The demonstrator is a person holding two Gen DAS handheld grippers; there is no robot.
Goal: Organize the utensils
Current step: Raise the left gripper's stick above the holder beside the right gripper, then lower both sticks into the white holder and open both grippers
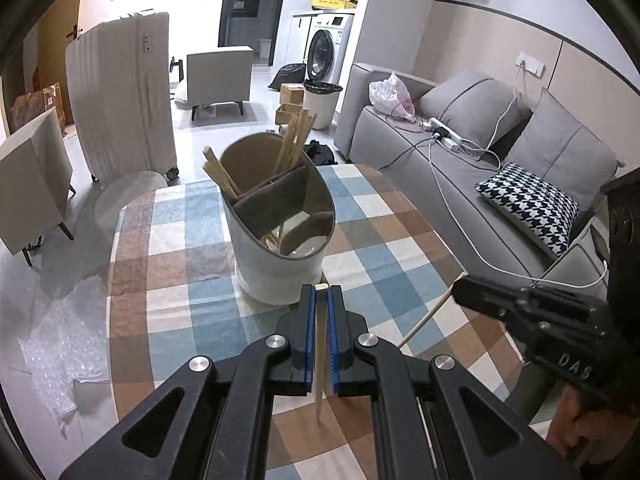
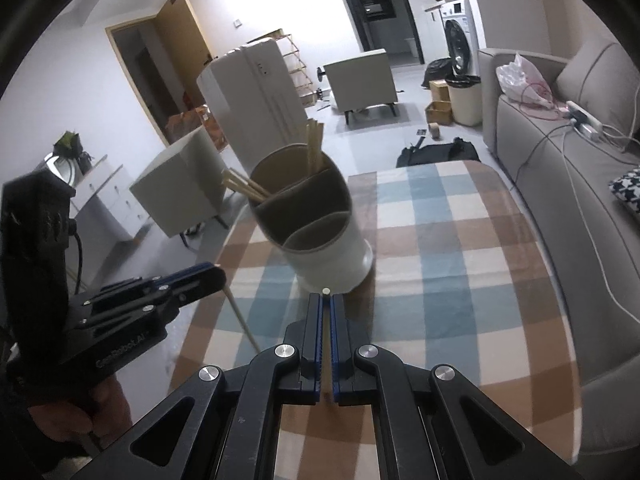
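Observation:
A white utensil holder with brown compartments stands on the checkered table; several wooden chopsticks stick out of its far compartments. My left gripper is shut on a chopstick and holds it just in front of the holder. My right gripper is shut on another chopstick, its end showing at the fingertips, close to the holder. In the left wrist view the right gripper holds its chopstick slanting down. In the right wrist view the left gripper holds its chopstick.
A grey sofa with a houndstooth cushion, cables and a power strip runs along the table's right side. A white suitcase, chairs and a bin stand on the floor beyond. Bubble wrap lies left.

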